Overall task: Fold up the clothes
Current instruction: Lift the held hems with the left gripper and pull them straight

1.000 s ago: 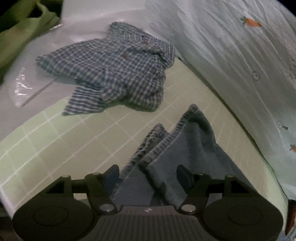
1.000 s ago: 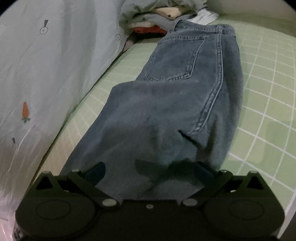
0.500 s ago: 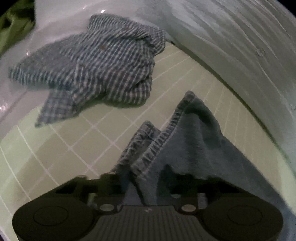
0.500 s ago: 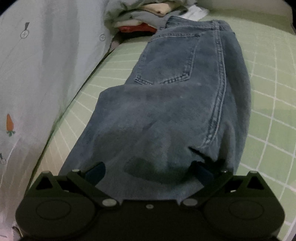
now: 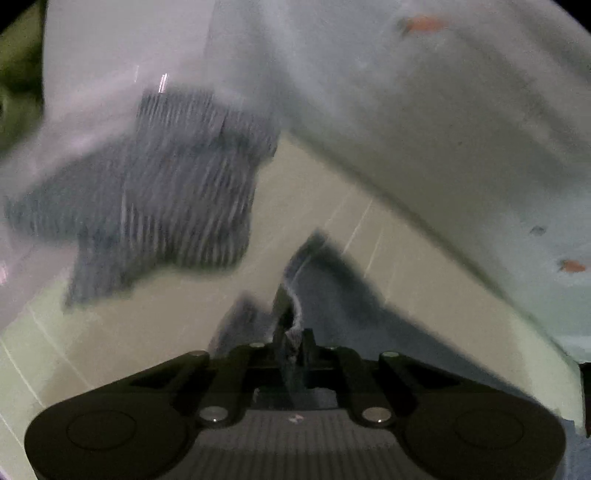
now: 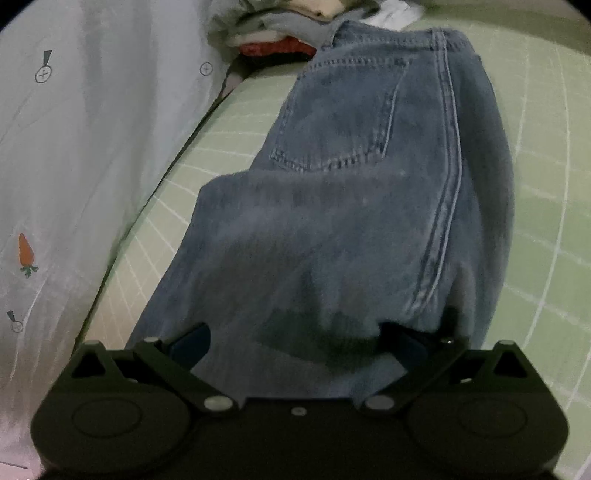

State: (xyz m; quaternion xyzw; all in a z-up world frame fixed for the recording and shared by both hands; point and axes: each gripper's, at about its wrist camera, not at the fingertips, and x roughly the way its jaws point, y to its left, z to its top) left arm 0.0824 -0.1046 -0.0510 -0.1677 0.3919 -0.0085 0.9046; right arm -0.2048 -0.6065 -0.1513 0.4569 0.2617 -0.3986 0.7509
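A pair of blue jeans (image 6: 362, 206) lies lengthwise on the green checked sheet (image 6: 546, 155), waistband at the far end. My left gripper (image 5: 293, 341) is shut on the hem end of a jeans leg (image 5: 332, 280), which rises from the sheet. My right gripper (image 6: 295, 341) is open, with its fingers (image 6: 192, 341) spread over the lower leg of the jeans. The left wrist view is blurred by motion.
A blue checked shirt (image 5: 166, 192) lies crumpled beyond the jeans hem. A pale quilt with carrot prints (image 6: 74, 166) runs along one side of the sheet. A pile of folded clothes (image 6: 280, 33) sits past the waistband.
My left gripper has closed from open onto the jeans hem and is moving with it. My right gripper has stayed open and slid a little further up the jeans.
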